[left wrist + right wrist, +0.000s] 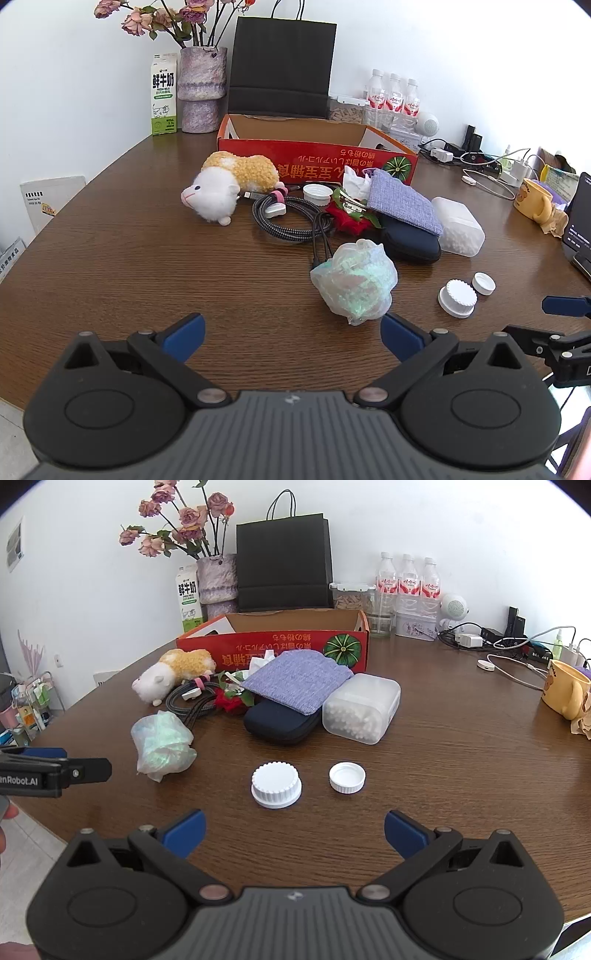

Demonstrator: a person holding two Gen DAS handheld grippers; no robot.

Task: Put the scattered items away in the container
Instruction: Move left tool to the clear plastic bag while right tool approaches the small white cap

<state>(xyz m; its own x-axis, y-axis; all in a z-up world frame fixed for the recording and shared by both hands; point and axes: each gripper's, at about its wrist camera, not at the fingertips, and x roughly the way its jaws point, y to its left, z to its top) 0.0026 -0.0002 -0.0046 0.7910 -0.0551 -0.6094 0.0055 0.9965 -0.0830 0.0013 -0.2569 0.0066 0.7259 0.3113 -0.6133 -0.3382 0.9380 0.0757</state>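
**Count of things on the surface**

1 red cardboard box (273, 653); 1 plush hamster (229, 188); 3 white caps in all, 1 ridged lid (276, 784), 1 small cap (347, 777) and 1 more cap (317, 193) by the cables; 1 crumpled plastic bag (356, 282); 1 coil of braided cable (284, 218); 1 red artificial flower (351, 218); 1 purple fabric pouch (295, 681); 1 dark zip case (280, 723); 1 clear tub of cotton swabs (360, 709); 3 water bottles (408, 581); 1 milk carton (164, 94); 1 vase (201, 88); 1 black paper bag (282, 565); 1 yellow mug (567, 688).
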